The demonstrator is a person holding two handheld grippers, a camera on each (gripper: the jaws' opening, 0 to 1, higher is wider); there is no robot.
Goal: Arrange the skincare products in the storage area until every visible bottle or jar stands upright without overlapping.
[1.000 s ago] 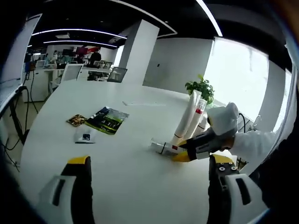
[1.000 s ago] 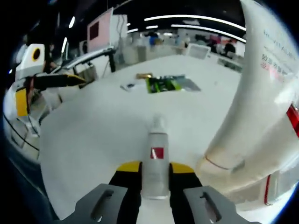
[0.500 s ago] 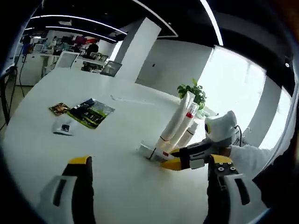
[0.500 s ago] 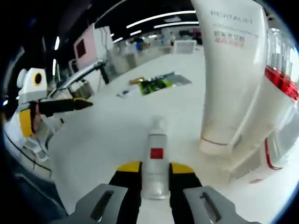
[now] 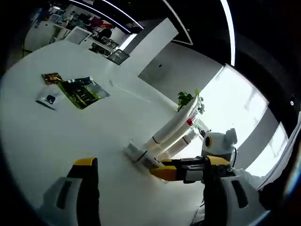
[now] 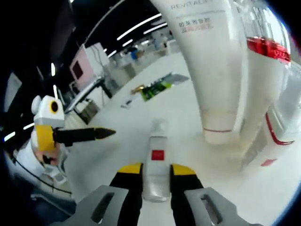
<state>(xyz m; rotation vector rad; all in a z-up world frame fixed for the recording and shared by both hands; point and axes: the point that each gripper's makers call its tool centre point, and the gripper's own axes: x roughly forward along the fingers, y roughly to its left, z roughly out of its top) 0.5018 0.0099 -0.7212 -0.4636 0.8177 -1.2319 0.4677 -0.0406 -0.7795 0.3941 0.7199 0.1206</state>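
My right gripper is shut on a small white bottle with a red square label, its cap pointing away from me. In the left gripper view the same bottle lies nearly flat, low over the white table, held by the right gripper. Just right of it stand tall white tubes, one with a red band; they lean together as the tall tubes. My left gripper is open with nothing held, and appears as the left gripper off to the left.
A green magazine, a small card and a gold packet lie far across the table. A potted plant stands behind the tubes. Another red-marked bottle sits beside the tubes. A person's white sleeve follows the right gripper.
The right gripper, still shut on the small bottle, has come closer to the tall tubes. Both views have rolled with the hands. The left gripper stays open.
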